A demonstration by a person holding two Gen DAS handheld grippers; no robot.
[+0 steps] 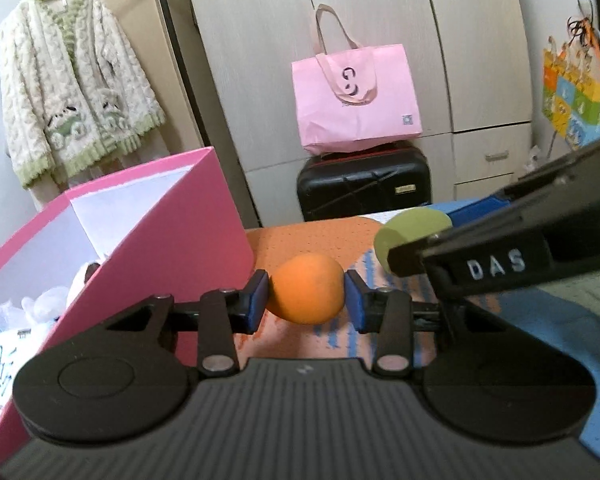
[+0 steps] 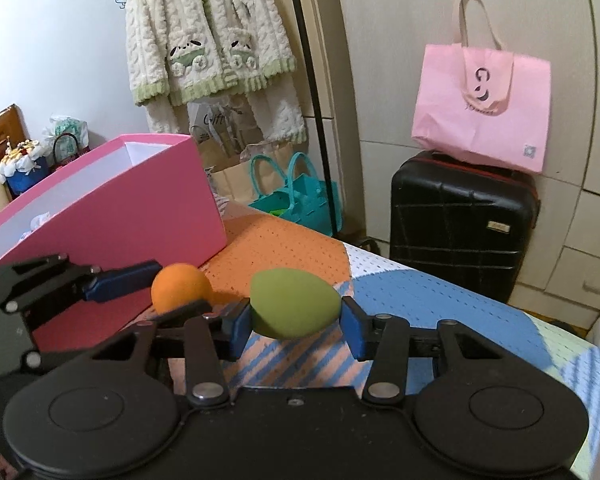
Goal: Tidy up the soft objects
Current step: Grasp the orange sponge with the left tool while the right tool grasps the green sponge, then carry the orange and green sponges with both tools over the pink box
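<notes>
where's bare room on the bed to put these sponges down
Free: the orange patch between the pink box and bed edge, and the blue patch right of the green sponge. Crowded: beside the box, where the left gripper holds the orange sponge.

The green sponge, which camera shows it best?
The right wrist view: the green sponge sits whole and centred between the right tongs. The left wrist view shows only part of it, behind the right tongs' arm.
</notes>
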